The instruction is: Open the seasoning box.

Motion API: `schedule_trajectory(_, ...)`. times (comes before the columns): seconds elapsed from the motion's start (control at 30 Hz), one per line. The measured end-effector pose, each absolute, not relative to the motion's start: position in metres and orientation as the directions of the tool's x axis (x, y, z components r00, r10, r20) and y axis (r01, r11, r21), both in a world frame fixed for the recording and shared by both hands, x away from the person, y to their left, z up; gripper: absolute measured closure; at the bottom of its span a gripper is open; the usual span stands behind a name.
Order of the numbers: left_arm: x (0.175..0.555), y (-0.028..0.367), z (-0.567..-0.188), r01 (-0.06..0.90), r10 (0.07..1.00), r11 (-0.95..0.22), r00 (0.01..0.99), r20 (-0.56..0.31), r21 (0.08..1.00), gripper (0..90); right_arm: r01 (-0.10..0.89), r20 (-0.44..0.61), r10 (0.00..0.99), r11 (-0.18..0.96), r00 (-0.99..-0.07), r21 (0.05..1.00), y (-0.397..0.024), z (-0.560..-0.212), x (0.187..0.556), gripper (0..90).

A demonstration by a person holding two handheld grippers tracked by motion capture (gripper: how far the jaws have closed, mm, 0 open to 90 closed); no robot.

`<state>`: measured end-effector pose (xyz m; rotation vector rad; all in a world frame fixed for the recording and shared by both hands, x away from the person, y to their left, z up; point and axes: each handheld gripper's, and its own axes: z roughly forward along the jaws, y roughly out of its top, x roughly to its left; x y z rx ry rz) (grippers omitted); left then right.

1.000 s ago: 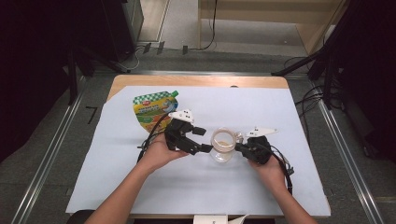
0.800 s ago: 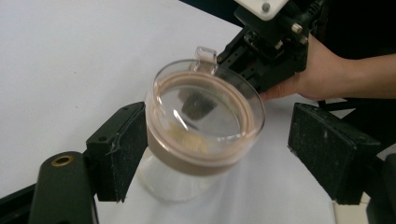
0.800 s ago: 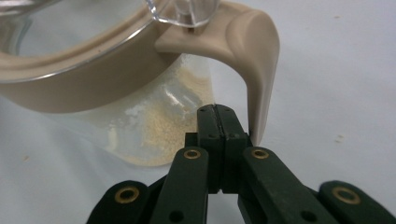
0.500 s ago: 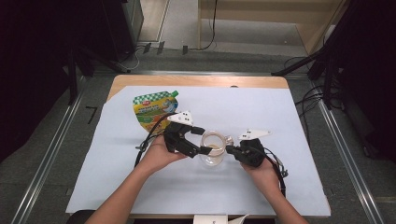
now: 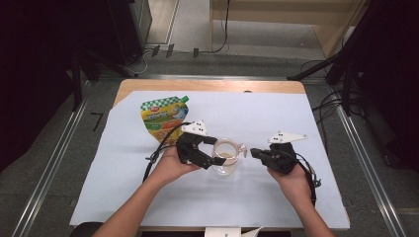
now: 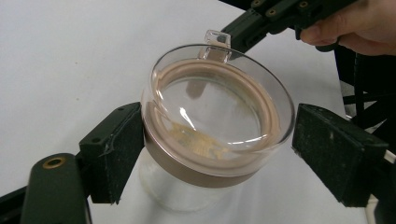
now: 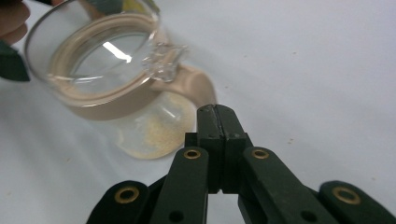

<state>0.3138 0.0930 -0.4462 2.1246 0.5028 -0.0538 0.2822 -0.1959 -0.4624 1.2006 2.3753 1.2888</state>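
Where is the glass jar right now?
In the high view the jar stands mid-table on the white sheet, between the left gripper and right gripper, below-right of the pouch.

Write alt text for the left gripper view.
A clear glass jar with a tan lid stands tilted between the left gripper's wide black jaws; the right jaw stands clear of it. Behind it, the shut right gripper sits by the lid's tab.

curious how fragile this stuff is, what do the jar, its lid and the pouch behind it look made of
The jar looks like clear glass: you see the table through it. Its lid has a clear, glossy top, glass or hard plastic, in a matte tan ring, probably plastic or silicone. The pouch looks like printed flexible plastic film with a green cap.
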Motion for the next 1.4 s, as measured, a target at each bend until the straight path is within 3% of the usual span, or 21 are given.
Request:
schedule_trajectory(0.23,0.310,0.085,-0.454,0.339,0.348,-0.519,0.922,-0.168,0.784,12.6,0.589,0.209,0.743,0.294,-0.636,0.753,-0.191,-0.472,0.297,90.0)
schedule_trajectory(0.5,0.311,0.078,-0.463,0.342,0.360,-0.496,0.917,-0.170,0.798,9.3,0.591,0.194,0.748,0.309,-0.635,0.745,-0.180,-0.480,0.298,90.0)
schedule_trajectory(1.4,0.307,0.075,-0.451,0.303,0.372,-0.477,0.920,-0.124,0.825,10.0,0.605,0.208,0.754,0.296,-0.623,0.739,-0.180,-0.481,0.298,90.0)
